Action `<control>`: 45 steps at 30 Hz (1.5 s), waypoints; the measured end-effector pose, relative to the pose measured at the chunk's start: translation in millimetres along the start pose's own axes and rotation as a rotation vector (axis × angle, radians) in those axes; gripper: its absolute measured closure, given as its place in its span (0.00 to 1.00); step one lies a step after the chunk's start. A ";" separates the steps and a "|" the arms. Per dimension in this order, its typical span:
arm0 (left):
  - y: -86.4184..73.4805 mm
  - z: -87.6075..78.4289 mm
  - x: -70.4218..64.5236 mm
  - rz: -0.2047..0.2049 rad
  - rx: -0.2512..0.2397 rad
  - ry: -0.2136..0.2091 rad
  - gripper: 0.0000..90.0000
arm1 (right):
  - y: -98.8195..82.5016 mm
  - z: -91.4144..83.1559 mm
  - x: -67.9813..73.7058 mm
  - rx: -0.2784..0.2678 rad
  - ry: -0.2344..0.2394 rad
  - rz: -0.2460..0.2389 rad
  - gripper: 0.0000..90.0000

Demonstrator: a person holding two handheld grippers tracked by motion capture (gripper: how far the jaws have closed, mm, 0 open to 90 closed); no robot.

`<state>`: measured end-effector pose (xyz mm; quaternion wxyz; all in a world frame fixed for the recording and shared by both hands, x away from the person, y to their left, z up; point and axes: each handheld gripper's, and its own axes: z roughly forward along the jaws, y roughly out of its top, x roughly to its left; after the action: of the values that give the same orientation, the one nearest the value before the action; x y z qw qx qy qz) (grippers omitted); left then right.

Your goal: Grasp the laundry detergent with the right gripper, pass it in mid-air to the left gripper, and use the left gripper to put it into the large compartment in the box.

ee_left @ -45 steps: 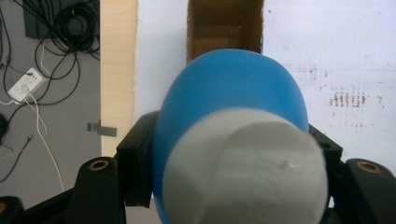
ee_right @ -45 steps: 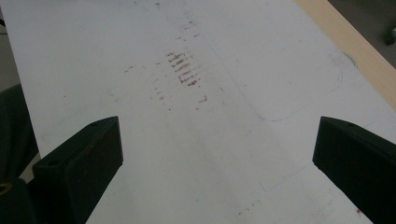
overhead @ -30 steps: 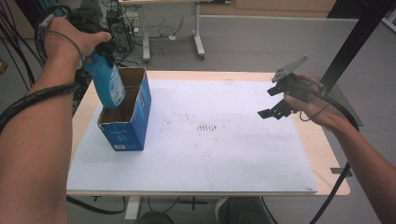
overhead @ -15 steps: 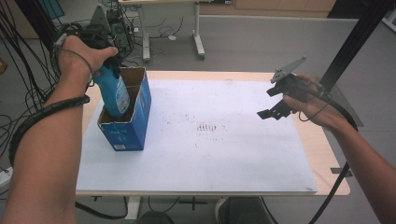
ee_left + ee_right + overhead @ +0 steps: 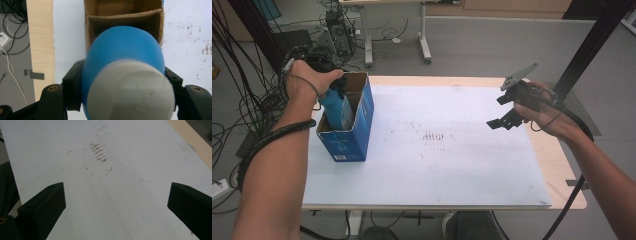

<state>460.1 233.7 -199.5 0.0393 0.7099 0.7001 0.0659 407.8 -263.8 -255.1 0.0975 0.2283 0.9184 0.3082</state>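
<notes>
A blue bottle [image 5: 337, 107] with a white cap [image 5: 130, 92] hangs partly inside an open blue cardboard box [image 5: 357, 140] at the table's left side. My left gripper [image 5: 332, 87] is shut on the bottle, its black jaws pressing both sides just below the cap, seen close up in the left gripper view [image 5: 125, 82]. The box's brown inside [image 5: 122, 15] shows beyond the bottle. My right gripper [image 5: 504, 117] hovers above the table's right side, jaws wide apart with nothing between them [image 5: 115, 202].
A white sheet [image 5: 432, 145] with a patch of reddish marks [image 5: 432, 136] covers the wooden table [image 5: 562, 170]. Cables and equipment [image 5: 332, 30] lie on the floor behind the table's left corner. A black pole [image 5: 592, 45] rises at the right.
The left hand has come down with the bottle, lowering it from above the box into the box's opening. The right hand has stayed where it was.
</notes>
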 end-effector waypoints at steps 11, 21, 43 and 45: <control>-2.7 22.2 -7.2 0.012 0.002 0.006 0.40 | -0.1 1.8 1.5 -0.002 -0.002 -0.003 0.02; -5.3 43.3 -9.4 0.010 0.018 -0.006 0.40 | -5.6 -0.5 -1.0 -0.001 -0.007 0.004 0.02; -8.6 69.8 -10.1 0.019 0.048 -0.004 0.40 | -10.9 1.3 -2.3 0.013 -0.016 0.012 0.02; -8.8 69.6 -9.3 0.019 0.040 -0.005 0.40 | -11.5 1.4 -2.3 0.016 -0.016 0.013 0.02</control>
<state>461.7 227.1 -270.0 0.0259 0.7172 0.6945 0.0505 406.2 -272.3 -263.1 0.1012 0.2377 0.9184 0.2996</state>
